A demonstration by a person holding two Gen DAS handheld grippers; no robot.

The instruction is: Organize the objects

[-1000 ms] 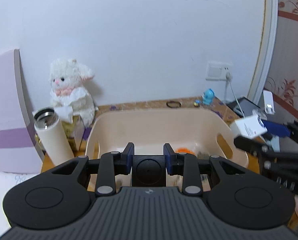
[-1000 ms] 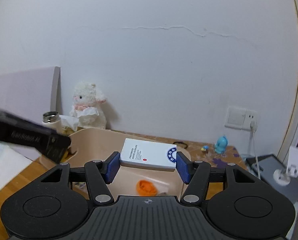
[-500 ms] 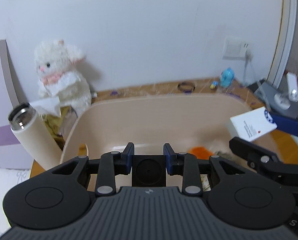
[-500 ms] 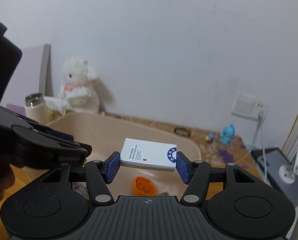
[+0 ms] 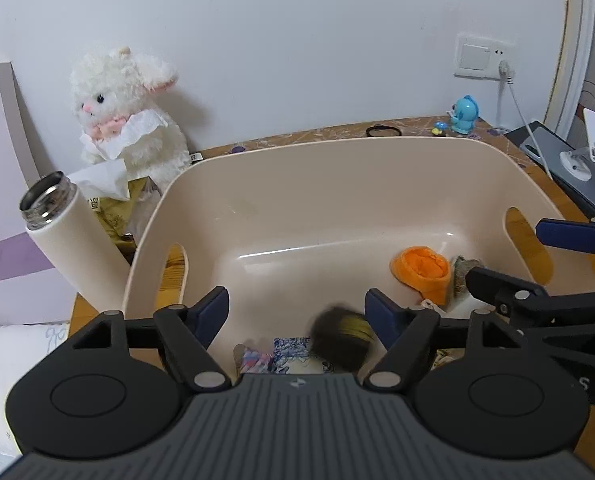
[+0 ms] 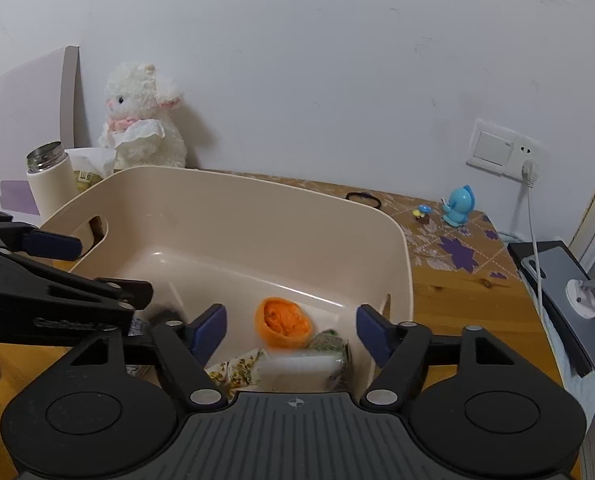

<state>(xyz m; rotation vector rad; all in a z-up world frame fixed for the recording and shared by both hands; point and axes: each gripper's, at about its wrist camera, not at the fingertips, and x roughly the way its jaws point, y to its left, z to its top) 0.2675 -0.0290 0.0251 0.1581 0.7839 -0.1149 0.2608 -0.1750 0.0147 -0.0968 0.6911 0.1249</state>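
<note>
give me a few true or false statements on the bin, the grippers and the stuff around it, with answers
1. Both hand-held grippers, left and right, are open and hold nothing. True.
2. The orange item lies on the desk outside the bin. False: it lies inside the bin, near one end.
3. The flask stands outside the bin with no cap on. True.
4. The plush lamb sits inside the bin. False: it sits behind the bin, against the wall.
5. The blue toy stands on the desk near the wall socket. True.
6. The bin is empty. False: the orange item and several others lie in it.
</note>
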